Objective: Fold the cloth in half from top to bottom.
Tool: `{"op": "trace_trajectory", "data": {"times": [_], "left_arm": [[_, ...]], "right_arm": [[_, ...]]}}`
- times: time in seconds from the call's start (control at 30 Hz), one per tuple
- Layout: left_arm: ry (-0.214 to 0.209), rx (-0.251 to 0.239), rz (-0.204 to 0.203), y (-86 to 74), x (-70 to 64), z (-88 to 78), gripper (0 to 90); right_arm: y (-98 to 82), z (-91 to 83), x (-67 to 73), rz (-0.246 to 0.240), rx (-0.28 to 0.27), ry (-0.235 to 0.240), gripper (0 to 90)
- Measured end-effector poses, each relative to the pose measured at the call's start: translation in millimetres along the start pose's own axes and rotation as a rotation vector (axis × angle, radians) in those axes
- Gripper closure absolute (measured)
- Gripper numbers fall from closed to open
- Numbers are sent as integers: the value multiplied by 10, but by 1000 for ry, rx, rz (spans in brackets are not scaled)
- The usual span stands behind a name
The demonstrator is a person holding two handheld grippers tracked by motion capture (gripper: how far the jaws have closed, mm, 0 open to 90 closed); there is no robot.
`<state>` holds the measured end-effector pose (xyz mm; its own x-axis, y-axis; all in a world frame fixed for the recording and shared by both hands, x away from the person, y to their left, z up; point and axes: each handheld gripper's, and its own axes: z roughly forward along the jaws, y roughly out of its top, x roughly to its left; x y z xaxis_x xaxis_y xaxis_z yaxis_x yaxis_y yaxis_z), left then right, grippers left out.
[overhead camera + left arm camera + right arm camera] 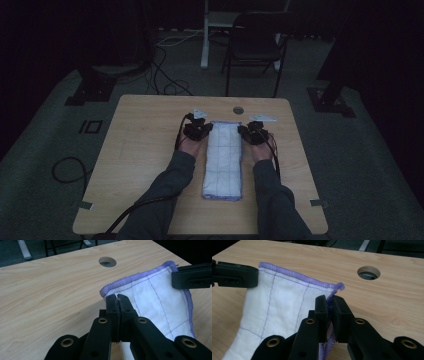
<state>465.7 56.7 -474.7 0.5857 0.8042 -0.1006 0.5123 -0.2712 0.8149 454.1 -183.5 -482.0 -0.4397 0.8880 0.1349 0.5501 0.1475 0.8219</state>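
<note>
Looking down from the high view, the folded cloth (223, 159) lies at the centre of the wooden surface (140, 150) as a long narrow strip; its long axis runs from the lower middle of the frame up toward the round hole (238, 109) near the far edge; the left tool (198, 131) sits at the strip's upper left corner and the right tool (254, 133) at its upper right corner, so each hand is nearest its own corner and the free length of the strip trails down the frame between the two sleeves; a dark chair (255, 45) stands on the floor beyond, at the top centre.

In the left gripper view, the left tool (118, 298) has its jaws pressed together on the purple-hemmed corner of the cloth (155, 297); the white quilted body spreads away to the right and lower right of the frame, and the right tool (192, 277) enters at the right edge on the opposite corner; the hole (107, 262) lies upper centre.

In the right gripper view, the right tool (331, 301) is closed narrow on the hem at the other corner; the cloth (279, 305) extends to the left and lower left, with the left tool (235, 275) at the upper left; the hole (368, 273) sits upper right.

Judging from this, any lift or fold turns on both far corners being held level, with the strip's length lying toward the person.
</note>
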Motion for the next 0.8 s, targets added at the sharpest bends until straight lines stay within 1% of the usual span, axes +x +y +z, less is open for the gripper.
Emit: {"op": "trace_trajectory", "data": {"times": [0.17, 0.27, 0.33, 0.57, 0.8], "left_arm": [[-2, -5, 5, -21, -10, -49, 895], [-10, -16, 3, -25, -24, -85, 895], [-13, -21, 9, -27, -40, -111, 895], [-27, -40, 15, -45, -88, -189, 894], [-34, -53, 21, -69, -108, -261, 895]], "right_arm": [[-11, -47, 28, -4, -11, 8, 839], [-18, -79, 47, -6, -20, 16, 839], [-22, -105, 57, -3, -26, 20, 839], [-35, -206, 96, -17, -41, 30, 839], [-43, -278, 122, -26, -57, 39, 839]]}}
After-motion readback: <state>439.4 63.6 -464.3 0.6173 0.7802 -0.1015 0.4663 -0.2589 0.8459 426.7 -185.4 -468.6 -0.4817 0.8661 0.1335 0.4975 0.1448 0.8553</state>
